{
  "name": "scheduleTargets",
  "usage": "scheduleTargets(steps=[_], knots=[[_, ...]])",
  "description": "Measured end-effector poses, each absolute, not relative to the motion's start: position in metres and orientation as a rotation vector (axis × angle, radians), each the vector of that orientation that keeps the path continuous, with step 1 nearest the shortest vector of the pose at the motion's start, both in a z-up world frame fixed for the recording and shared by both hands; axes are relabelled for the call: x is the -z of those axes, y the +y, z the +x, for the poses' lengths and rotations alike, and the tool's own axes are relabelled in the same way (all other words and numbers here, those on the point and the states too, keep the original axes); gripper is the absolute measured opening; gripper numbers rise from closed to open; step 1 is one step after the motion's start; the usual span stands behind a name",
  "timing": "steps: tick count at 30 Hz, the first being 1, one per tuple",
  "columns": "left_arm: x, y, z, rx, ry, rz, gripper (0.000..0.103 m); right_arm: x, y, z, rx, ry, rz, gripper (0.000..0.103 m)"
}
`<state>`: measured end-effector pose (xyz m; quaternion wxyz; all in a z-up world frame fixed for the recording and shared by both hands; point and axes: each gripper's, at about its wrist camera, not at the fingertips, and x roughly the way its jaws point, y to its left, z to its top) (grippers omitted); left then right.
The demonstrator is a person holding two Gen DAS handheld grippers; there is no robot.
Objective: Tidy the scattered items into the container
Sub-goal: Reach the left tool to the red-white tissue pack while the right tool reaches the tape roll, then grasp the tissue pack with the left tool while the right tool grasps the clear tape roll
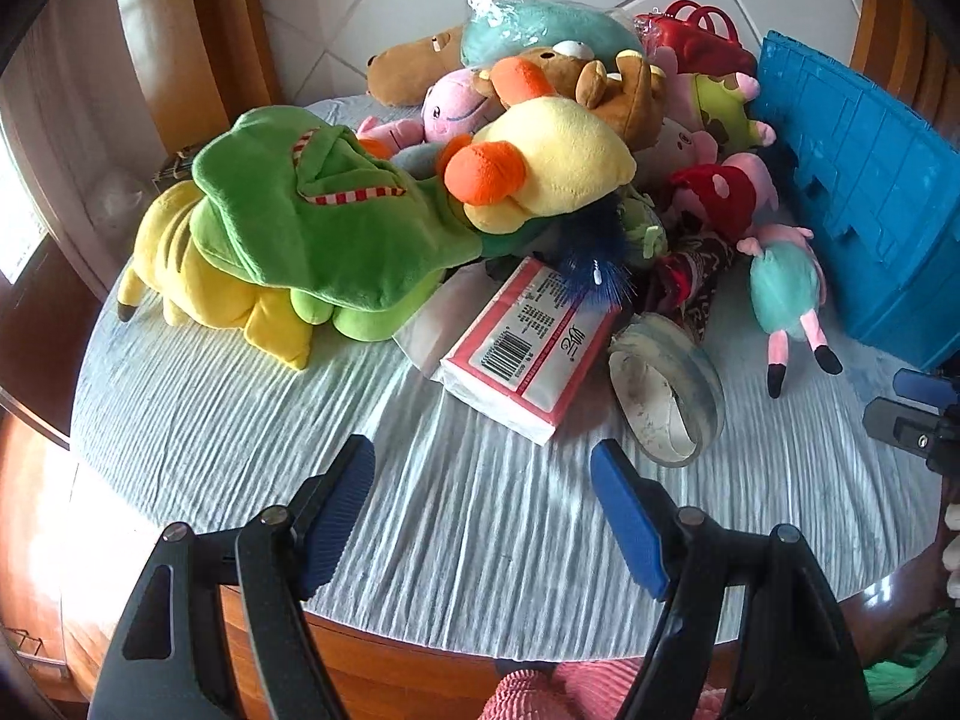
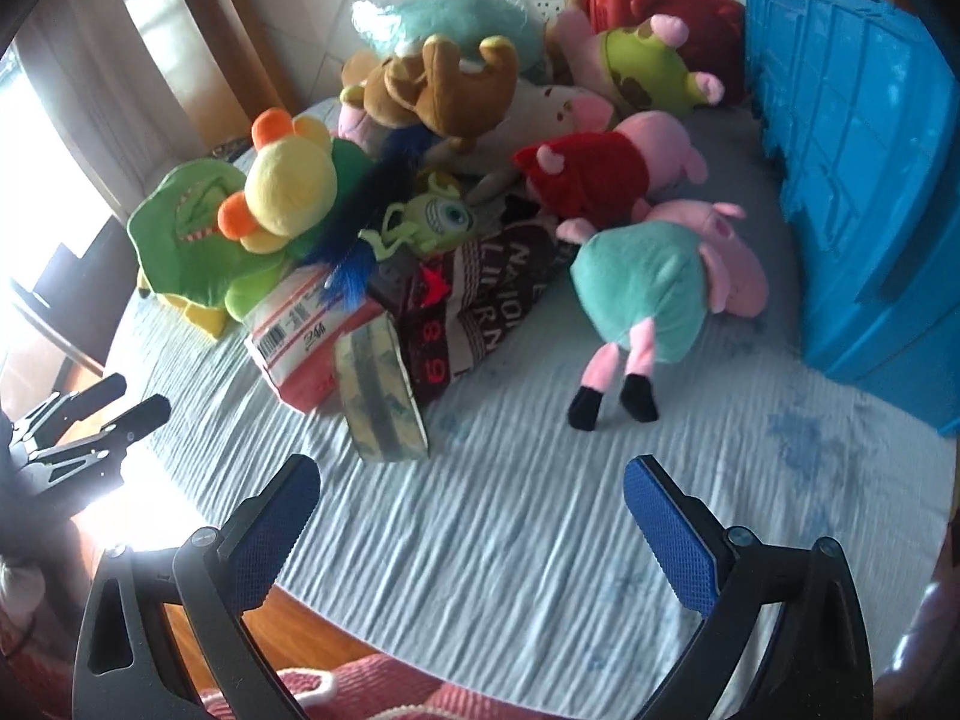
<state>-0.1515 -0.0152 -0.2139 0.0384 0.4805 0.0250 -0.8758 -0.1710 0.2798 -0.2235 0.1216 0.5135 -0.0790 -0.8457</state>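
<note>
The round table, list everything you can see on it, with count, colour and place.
Crate: one, blue, right edge.
Pig plush in teal: one, near the crate.
Pig plush in red: one, behind it.
Yellow duck plush: one, atop the pile.
Green dinosaur plush: one, left side.
Tissue pack: one, red and white, front.
Tape roll: one, clear, beside the pack.
Red bag: one, back.
Tablecloth: one, pale blue.
Left gripper: open.
Right gripper: open.
</note>
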Motion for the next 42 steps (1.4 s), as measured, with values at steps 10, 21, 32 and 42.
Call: scheduleTargets(steps=[10, 21, 32, 42], knots=[[0.243, -0.025, -0.173, 2.589, 0.089, 1.549, 0.074, 0.266, 0.219, -0.213, 2.331, -0.044, 1.532, 0.103], [0.268, -0.024, -0.206, 2.615, 0.058, 1.681, 0.074, 0.305, 0.197, -0.253, 2.277, 0.017, 1.644, 0.103], [0.295, -0.01, -0.256, 2.667, -0.1, 1.798, 0.083, 0.327, 0.215, -0.256, 2.287, -0.093, 1.77, 0.102], [0.306, -0.01, -0.27, 2.658, -0.229, 1.801, 0.098, 0.328, 0.212, -0.263, 2.283, -0.082, 1.775, 0.103]])
